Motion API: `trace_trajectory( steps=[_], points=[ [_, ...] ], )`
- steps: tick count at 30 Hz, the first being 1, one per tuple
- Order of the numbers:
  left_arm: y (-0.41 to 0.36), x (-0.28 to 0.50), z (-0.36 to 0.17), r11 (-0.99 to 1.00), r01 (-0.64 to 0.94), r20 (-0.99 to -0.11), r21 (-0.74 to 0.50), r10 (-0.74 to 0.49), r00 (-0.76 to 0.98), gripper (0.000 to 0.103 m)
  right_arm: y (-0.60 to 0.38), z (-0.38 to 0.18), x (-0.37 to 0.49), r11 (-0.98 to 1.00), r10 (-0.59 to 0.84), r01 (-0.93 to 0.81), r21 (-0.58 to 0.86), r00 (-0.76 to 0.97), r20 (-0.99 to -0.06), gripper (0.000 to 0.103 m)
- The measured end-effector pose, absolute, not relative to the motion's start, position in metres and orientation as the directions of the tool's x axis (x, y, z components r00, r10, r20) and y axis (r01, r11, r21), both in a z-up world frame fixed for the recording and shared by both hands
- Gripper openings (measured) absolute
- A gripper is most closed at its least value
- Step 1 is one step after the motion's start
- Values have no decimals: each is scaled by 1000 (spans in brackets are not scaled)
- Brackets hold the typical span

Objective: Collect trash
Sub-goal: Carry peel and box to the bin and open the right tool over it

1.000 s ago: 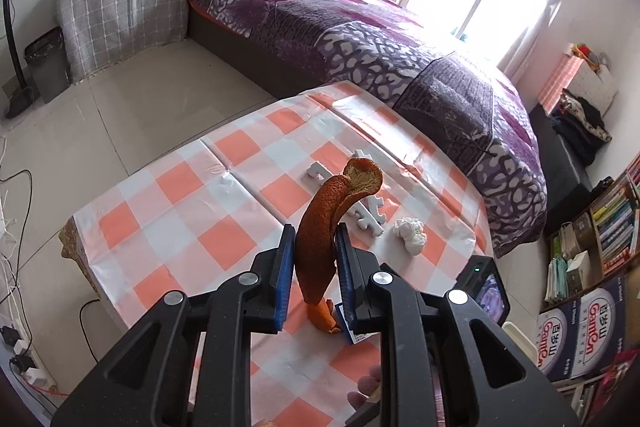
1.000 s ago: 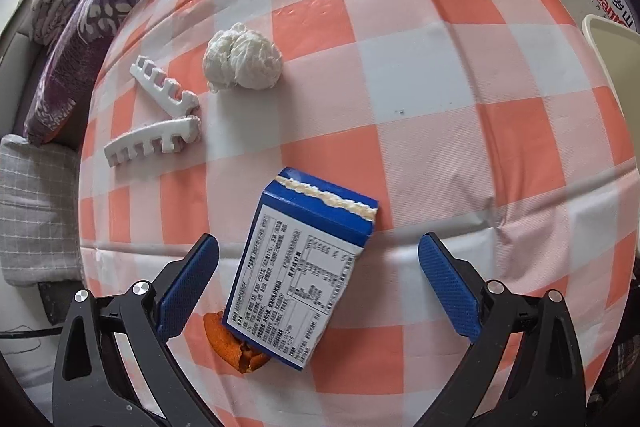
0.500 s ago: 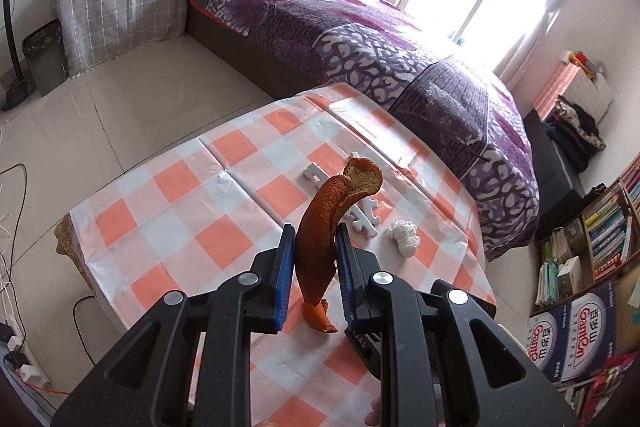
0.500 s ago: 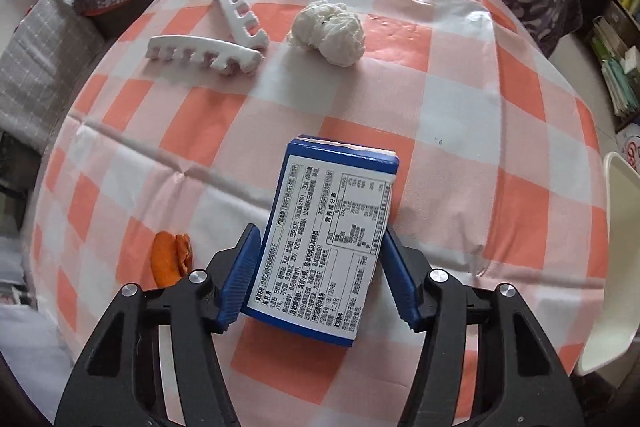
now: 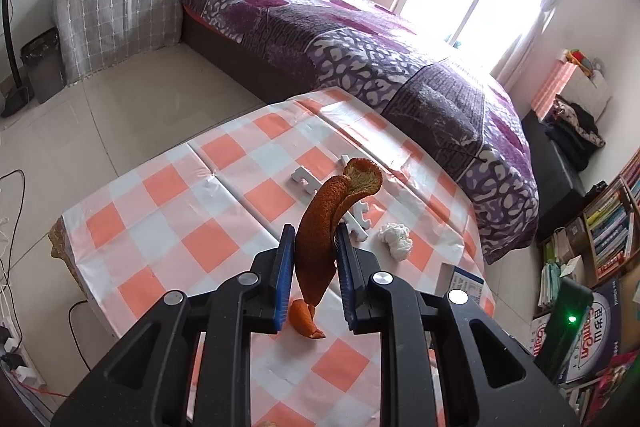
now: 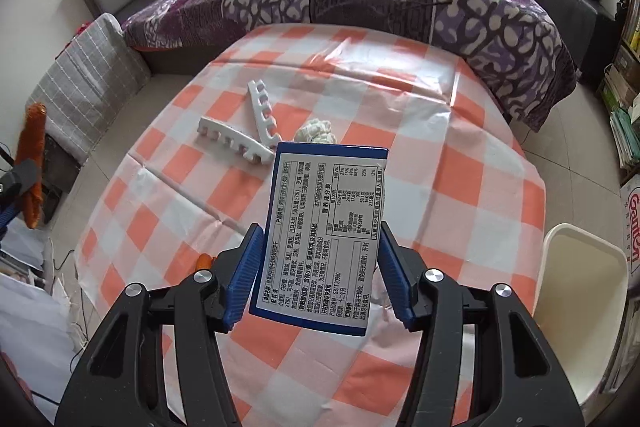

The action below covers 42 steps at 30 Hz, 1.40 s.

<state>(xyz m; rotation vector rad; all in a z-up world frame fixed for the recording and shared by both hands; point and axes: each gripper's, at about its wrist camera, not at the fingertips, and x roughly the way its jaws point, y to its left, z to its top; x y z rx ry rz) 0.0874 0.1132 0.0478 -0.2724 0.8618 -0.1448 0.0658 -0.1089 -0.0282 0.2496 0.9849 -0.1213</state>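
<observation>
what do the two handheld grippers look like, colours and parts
Both match. The left gripper and right gripper have glossy black plastic fingers with triangular cut-outs, round silver screw heads at the joints, and ribbed blue pads on the inner faces. No cables, markings or sleeves are visible.

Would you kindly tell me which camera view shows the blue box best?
The right wrist view: the blue box fills the centre, label side facing the camera, between the right tongs. The left wrist view shows only one corner of it behind the left tongs.
</observation>
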Motion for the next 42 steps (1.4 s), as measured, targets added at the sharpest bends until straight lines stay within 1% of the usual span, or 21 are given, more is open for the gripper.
trace_trajectory(
  steps=[7, 14, 20, 33, 42],
  points=[
    [98, 84, 44, 963, 34, -727, -267, -224, 649, 21, -133, -15, 41, 955, 13, 233, 184, 586, -810, 54],
    [81, 83, 34, 967, 50, -736, -251, -225, 639, 21, -160, -25, 21, 941, -28, 286, 180, 597, -802, 55],
    [55, 80, 25, 968, 90, -747, -236, -240, 620, 21, -197, -28, 12, 904, -28, 361, 228, 584, -812, 55],
    [-28, 53, 16, 945, 273, -721, -181, -317, 616, 21, -270, -4, -20, 816, -94, 496, 297, 621, -778, 57],
    [-88, 28, 1, 898, 407, -736, -166, -388, 555, 21, -312, 3, -50, 753, -148, 579, 313, 612, -777, 58]
  ],
)
